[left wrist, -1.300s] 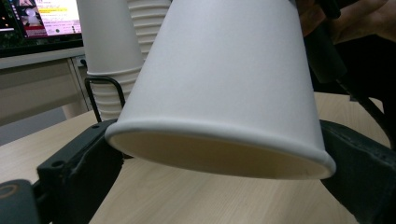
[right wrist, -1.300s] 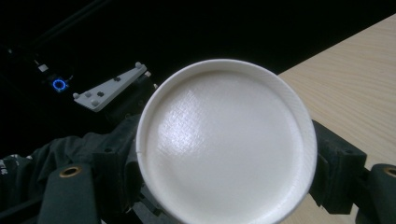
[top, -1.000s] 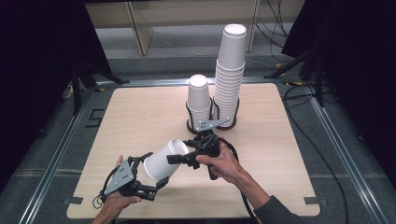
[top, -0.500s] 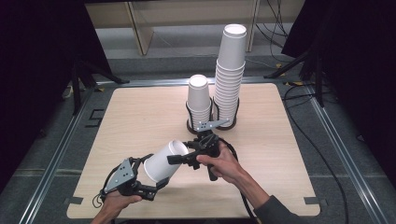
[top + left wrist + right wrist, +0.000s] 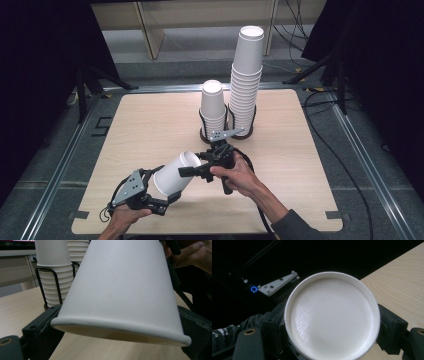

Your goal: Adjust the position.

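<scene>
Since a moment ago, the hands and the white paper cup [image 5: 175, 172] have kept their places; the left gripper [image 5: 165, 200] has just been closing its jaws a little, the cup's wide rim end between them. The cup lies tilted above the near middle of the table [image 5: 150, 120]. The right gripper [image 5: 182, 172] clamps its narrow base end. Counted: one cup in hand, two cup stacks in the black wire holder [image 5: 227, 127] at the far middle, the short stack [image 5: 212, 107] left, the tall stack [image 5: 247, 75] right. No writing is readable.
</scene>
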`<control>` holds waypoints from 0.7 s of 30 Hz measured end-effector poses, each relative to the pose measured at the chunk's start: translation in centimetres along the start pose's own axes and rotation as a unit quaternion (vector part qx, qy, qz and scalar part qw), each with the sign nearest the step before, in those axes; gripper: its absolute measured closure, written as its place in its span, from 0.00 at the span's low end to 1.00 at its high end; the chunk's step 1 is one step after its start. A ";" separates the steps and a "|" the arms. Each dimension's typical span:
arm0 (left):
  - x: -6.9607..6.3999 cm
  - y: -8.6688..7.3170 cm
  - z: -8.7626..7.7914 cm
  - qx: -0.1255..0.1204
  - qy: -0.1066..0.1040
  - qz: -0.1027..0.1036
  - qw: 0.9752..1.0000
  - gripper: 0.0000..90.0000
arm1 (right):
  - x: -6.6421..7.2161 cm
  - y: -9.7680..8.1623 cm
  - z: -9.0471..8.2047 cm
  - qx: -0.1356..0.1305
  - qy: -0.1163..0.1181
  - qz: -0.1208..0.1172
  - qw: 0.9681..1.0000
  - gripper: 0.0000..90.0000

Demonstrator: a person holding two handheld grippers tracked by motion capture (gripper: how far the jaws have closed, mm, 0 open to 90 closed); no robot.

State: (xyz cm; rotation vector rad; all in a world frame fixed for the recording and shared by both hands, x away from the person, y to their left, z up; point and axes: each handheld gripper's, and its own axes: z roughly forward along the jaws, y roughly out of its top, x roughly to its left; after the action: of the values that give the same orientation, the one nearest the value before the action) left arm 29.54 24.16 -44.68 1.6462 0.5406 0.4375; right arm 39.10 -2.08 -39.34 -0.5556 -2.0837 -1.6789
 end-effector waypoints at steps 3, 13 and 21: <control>0.0 0.0 0.0 -0.001 0.002 0.001 1.000 0.05 | 0.2 -0.1 0.0 0.007 0.004 0.015 1.000 0.28; 0.1 0.1 -0.2 0.008 -0.001 0.011 1.000 0.10 | -0.2 -0.1 0.0 0.008 0.004 0.006 1.000 0.27; 0.1 0.1 -0.2 0.029 -0.003 0.029 0.999 0.14 | 0.2 0.3 -0.4 0.031 -0.019 -0.012 0.999 0.21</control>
State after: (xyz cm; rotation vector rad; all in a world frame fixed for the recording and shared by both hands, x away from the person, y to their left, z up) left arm 29.56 24.35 -44.51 1.7226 0.5058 0.4631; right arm 39.13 -2.42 -38.96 -0.5505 -2.1701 -1.6220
